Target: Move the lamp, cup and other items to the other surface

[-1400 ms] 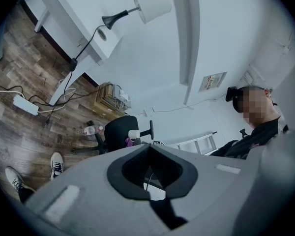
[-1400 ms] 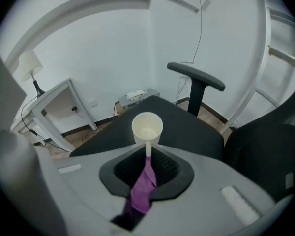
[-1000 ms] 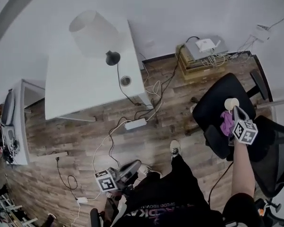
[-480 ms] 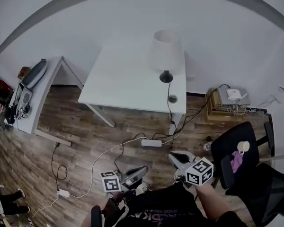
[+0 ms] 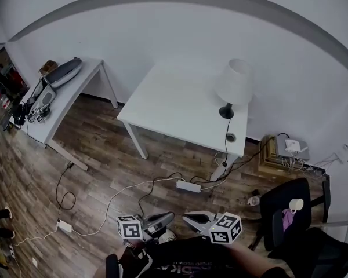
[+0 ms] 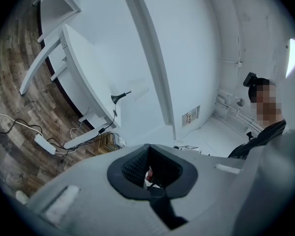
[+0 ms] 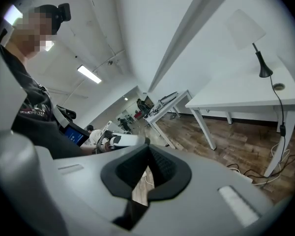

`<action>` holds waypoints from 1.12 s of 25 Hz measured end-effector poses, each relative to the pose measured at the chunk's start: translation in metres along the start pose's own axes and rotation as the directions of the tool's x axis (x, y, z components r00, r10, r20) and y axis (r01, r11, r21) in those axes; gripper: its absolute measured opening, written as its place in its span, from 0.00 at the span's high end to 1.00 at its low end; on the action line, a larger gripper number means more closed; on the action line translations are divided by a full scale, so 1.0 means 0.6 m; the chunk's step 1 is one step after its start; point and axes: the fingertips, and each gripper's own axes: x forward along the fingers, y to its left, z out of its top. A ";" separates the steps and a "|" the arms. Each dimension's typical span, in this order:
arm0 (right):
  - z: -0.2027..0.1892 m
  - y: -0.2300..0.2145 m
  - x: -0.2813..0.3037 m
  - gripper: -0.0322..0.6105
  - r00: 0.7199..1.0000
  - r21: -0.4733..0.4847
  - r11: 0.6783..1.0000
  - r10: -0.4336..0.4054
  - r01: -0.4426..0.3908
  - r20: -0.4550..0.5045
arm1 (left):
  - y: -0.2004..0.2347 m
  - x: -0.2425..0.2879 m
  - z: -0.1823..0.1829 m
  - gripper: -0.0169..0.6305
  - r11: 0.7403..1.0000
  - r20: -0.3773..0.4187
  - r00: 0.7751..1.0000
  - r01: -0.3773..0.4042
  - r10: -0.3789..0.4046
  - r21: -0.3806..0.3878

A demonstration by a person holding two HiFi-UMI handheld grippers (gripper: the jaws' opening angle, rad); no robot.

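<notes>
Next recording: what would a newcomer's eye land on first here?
The white-shaded lamp stands at the right edge of the white table, near the wall. At lower right a black office chair carries a cup and a purple item. Bottom centre, the left gripper and right gripper sit side by side, fingers shut and empty.

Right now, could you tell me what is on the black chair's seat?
A white cup and a purple item rest on the seat; whatever lies under the purple item is covered.
</notes>
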 end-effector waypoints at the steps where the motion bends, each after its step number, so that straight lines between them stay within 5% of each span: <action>1: -0.001 0.006 0.007 0.95 1.000 -0.009 1.000 0.002 -0.002 -0.012 | 0.000 -0.006 0.000 0.98 1.000 0.000 1.000 0.008 -0.008 -0.001; 6: -0.013 0.031 0.041 0.95 0.999 -0.077 0.997 -0.016 0.013 -0.039 | 0.006 -0.030 0.000 0.98 0.998 0.010 0.998 0.061 -0.061 -0.030; 28: -0.036 0.045 0.089 0.95 0.993 -0.055 0.998 -0.010 0.004 -0.115 | 0.022 -0.082 0.008 0.98 0.998 0.033 0.998 0.048 -0.047 -0.038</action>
